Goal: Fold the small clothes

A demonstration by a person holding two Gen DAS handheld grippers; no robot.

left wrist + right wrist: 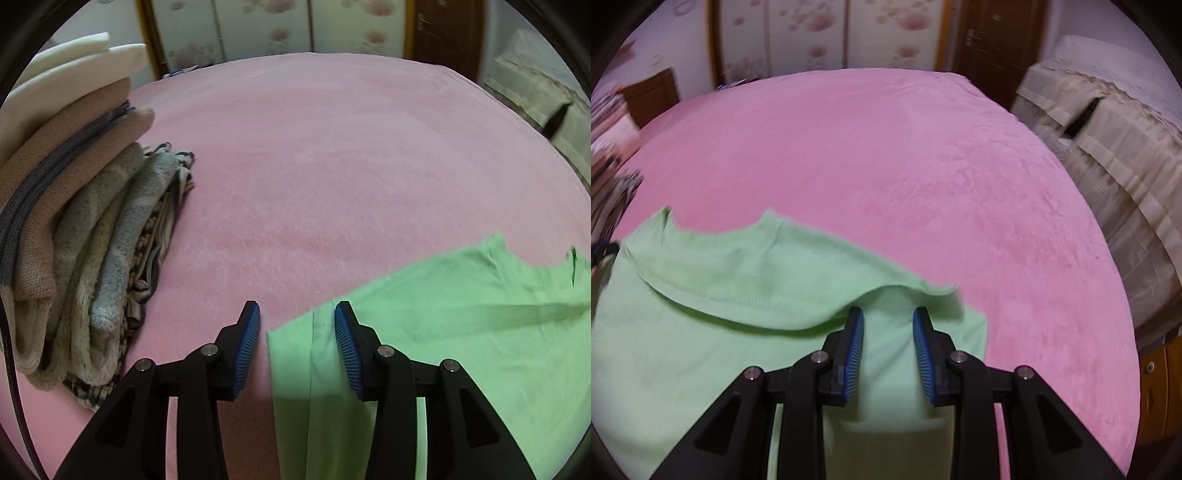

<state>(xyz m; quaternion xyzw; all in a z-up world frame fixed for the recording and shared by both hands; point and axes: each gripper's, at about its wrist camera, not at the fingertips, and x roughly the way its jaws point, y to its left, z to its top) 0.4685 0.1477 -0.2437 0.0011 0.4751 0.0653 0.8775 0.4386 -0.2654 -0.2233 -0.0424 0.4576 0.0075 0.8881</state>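
A light green small shirt (461, 332) lies on the pink bed cover (332, 166), partly folded over on itself. My left gripper (297, 314) is open, its blue pads (245, 343) straddling the shirt's left edge low over the bed. In the right wrist view the same shirt (738, 295) fills the lower left, with a raised fold across it. My right gripper (888, 321) is open over the shirt's right part, just below that fold, holding nothing.
A stack of folded knitwear and towels (85, 240) sits at the left of the bed. A beige covered piece of furniture (1108, 147) stands to the right of the bed. Floral wardrobe doors (831, 33) and a brown door (993, 37) are behind.
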